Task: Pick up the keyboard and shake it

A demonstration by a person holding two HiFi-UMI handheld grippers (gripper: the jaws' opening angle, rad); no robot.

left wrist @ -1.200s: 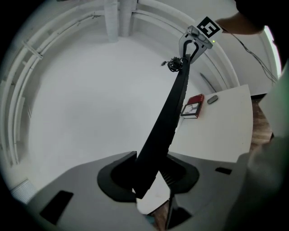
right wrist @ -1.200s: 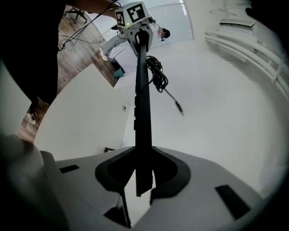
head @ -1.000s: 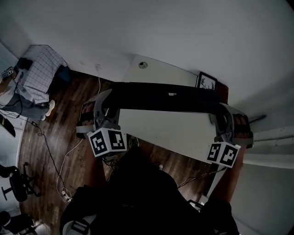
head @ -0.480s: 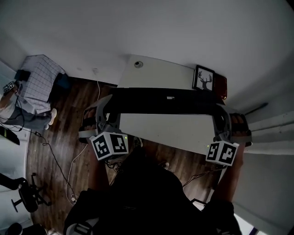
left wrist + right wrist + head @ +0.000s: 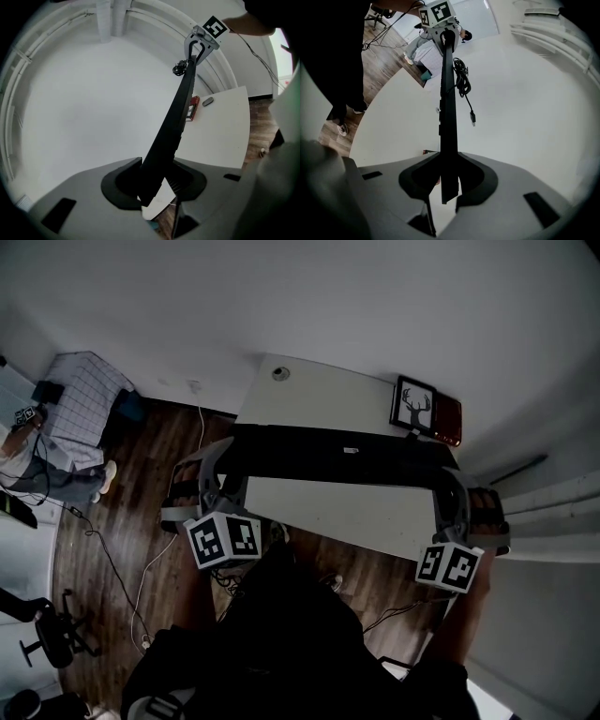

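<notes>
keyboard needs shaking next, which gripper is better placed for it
Neither beats the other: the left gripper clamps the left end of the keyboard, the right gripper its right end, lifted above the table. Shake with both.

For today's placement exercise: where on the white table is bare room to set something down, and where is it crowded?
The white rectangular table is bare across its near half and its far middle, between the small round grey object and the black-framed deer picture. Crowded only at the far right corner: that picture beside a red object.
</notes>
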